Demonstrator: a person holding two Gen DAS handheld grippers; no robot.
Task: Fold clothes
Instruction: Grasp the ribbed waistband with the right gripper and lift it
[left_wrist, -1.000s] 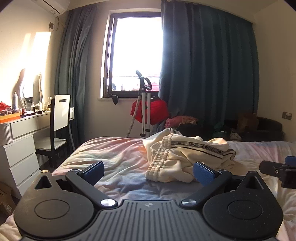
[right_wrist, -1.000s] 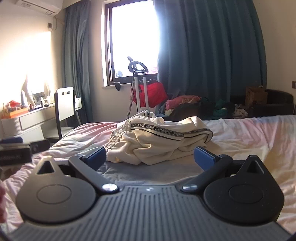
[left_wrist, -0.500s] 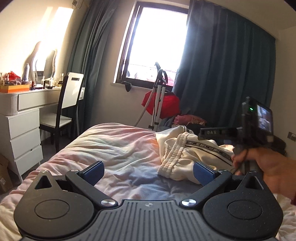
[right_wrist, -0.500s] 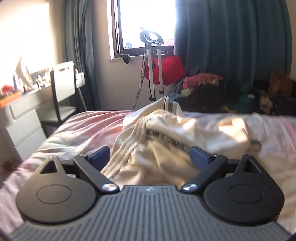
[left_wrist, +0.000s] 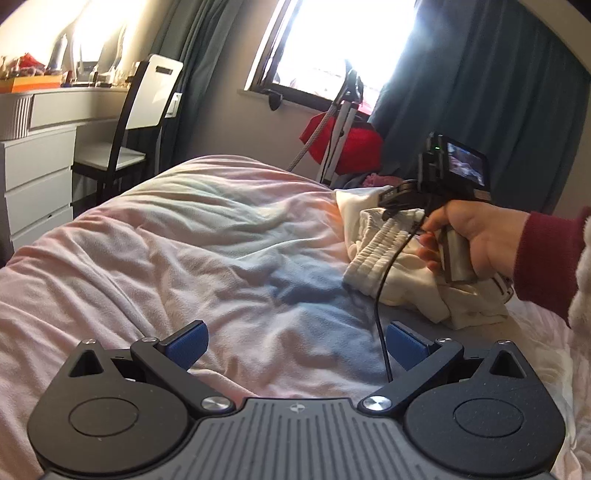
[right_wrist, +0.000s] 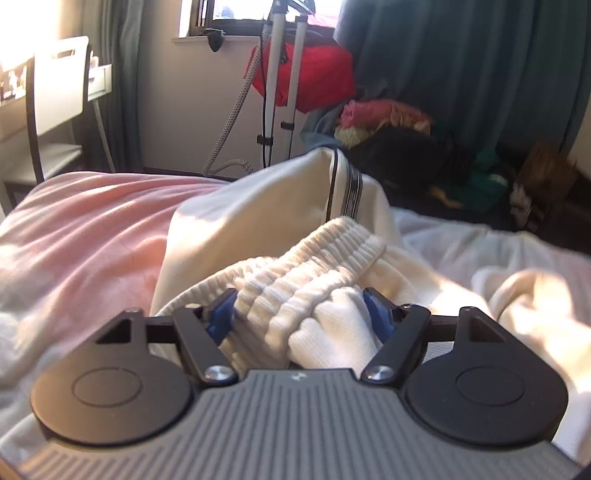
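On the bed (left_wrist: 177, 236), the step in hand is judged to be the first grasp on the crumpled cream trousers (right_wrist: 266, 221); the fold itself is not yet begun. For a sound grasp, the right gripper (right_wrist: 299, 314) should take the ribbed waistband (right_wrist: 310, 273) squarely, one thickness of band rather than a bunched wad, else the cloth may drag unevenly when spread; the left should take the same band further along its edge, so the two can draw it flat.

Right gripper: jaws closing, part-way in, the waistband bunched between them and against both blue pads (right_wrist: 219, 319); whether the grip is firm yet cannot be told. Left gripper (left_wrist: 295, 343): jaws wide, nothing between them, above bare duvet. Trousers lie ahead and to the right of the left gripper, well apart from it, partly behind the person's right hand (left_wrist: 476, 240); a thin cable (left_wrist: 380, 317) hangs between.
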